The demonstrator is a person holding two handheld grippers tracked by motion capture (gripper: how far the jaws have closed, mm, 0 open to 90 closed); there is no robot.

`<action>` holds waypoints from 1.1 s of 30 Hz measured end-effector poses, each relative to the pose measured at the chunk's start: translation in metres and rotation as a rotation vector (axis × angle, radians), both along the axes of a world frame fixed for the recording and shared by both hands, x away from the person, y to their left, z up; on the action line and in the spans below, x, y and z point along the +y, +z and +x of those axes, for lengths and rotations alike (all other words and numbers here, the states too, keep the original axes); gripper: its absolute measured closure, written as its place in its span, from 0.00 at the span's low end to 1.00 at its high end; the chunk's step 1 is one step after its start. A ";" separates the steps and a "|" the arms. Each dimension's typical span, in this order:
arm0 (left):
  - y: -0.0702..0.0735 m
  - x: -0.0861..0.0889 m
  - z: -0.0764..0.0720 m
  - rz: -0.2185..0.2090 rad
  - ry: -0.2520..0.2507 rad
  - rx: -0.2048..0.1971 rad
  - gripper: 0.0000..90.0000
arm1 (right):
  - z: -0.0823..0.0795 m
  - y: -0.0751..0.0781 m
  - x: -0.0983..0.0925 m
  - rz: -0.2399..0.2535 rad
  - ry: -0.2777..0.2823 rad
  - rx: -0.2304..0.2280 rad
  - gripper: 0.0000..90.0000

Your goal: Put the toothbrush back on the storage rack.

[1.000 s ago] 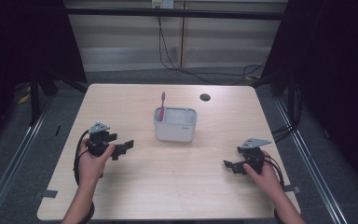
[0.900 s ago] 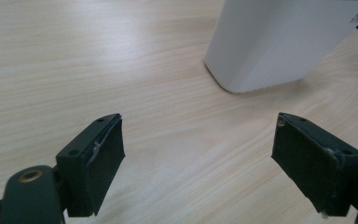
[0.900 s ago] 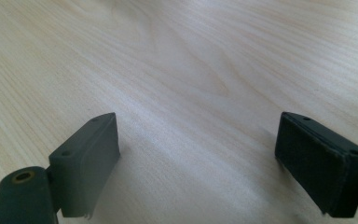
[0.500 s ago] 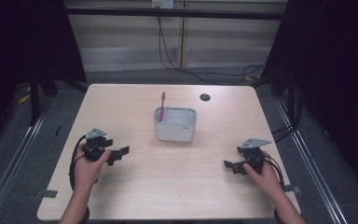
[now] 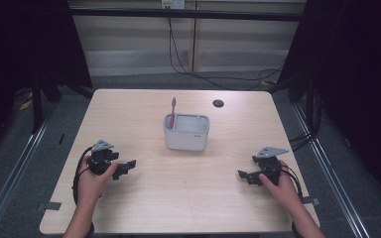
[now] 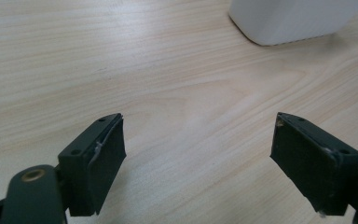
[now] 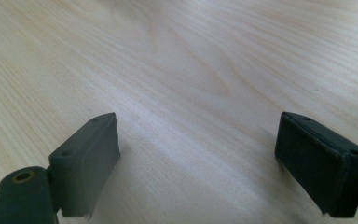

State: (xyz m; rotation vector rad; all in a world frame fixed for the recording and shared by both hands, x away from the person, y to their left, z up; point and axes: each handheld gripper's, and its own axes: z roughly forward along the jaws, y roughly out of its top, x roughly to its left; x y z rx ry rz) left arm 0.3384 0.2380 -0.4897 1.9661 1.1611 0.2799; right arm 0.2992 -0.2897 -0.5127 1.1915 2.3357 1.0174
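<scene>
Broadly, the pale wooden desk (image 5: 188, 198) carries everything, its grain running across both gripper views. Near its middle stands a white rectangular container (image 5: 186, 132) with rounded corners and an open top; a pink toothbrush (image 5: 172, 113) stands upright in its left end, leaning on the rim, head up. Whether anything else lies inside cannot be told. A small dark mark sits on the container's front wall, low at the right, too small to read. In the left gripper view a lower corner of the container (image 6: 289, 21) shows at the top right, plain white with no writing on it.

The left gripper (image 5: 124, 168) rests in the person's left hand (image 5: 93, 181) near the desk's left front, pointing right, well apart from the container. Its fingers (image 6: 95, 163) stand wide open over bare wood, holding nothing. The right gripper (image 5: 245, 176) sits in the right hand (image 5: 278, 186) near the right front, pointing left, also well apart from the container, fingers (image 7: 88, 158) likewise spread wide and empty.

A small dark round disc (image 5: 218, 103) lies toward the desk's far edge, right of the toothbrush.
</scene>
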 end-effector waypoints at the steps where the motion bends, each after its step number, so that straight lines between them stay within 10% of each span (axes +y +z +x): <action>1: -0.001 0.000 0.000 0.000 0.004 0.001 0.19 | 0.000 0.000 0.000 0.000 0.000 0.000 0.14; 33: -0.013 -0.007 -0.004 0.130 -0.039 0.011 0.20 | 0.000 0.000 0.000 0.000 0.000 0.000 0.14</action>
